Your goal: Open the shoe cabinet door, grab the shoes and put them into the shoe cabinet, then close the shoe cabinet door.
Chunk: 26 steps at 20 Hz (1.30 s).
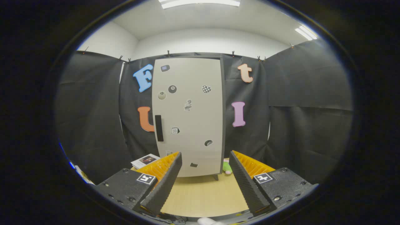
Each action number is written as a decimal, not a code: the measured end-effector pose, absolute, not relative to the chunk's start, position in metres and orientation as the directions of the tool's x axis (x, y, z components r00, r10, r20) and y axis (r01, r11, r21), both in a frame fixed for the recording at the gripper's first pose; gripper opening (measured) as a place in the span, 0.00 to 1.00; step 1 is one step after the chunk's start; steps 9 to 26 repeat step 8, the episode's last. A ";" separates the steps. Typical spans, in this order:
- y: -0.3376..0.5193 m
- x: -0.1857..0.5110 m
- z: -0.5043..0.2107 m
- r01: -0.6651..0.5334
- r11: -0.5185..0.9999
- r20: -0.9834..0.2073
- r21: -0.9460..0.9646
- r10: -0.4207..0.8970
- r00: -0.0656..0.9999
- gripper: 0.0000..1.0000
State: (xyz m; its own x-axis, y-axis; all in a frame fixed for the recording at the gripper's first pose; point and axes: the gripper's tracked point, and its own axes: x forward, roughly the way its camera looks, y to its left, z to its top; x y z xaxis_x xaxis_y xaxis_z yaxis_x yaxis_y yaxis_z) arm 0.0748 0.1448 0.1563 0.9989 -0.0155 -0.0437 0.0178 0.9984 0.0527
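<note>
Facing the shoe cabinet [189,115], which stands upright at the far end of the desk [203,193], beyond the gripper [204,170], door shut. Jaws stand wide apart, holding nothing. Door is a pale flat panel dotted with small stickers, dark frame edge on its right, short dark leg below. It likely swings light and stiff; the smooth face gives no purchase, so take the dark vertical handle [159,128] at its left edge. Something soft, green and pink [227,167], peeks out by the cabinet's right foot, maybe a shoe, too hidden to tell. Shut door fits either end of the job.
</note>
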 end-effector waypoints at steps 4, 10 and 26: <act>0.147 0.074 0.154 0.013 0.999 -0.048 0.048 -0.011 0.999 0.99; 0.147 0.072 0.154 0.014 0.999 -0.049 0.043 -0.012 0.999 0.99; 0.147 0.072 0.154 0.014 0.999 -0.049 0.043 -0.012 0.999 0.99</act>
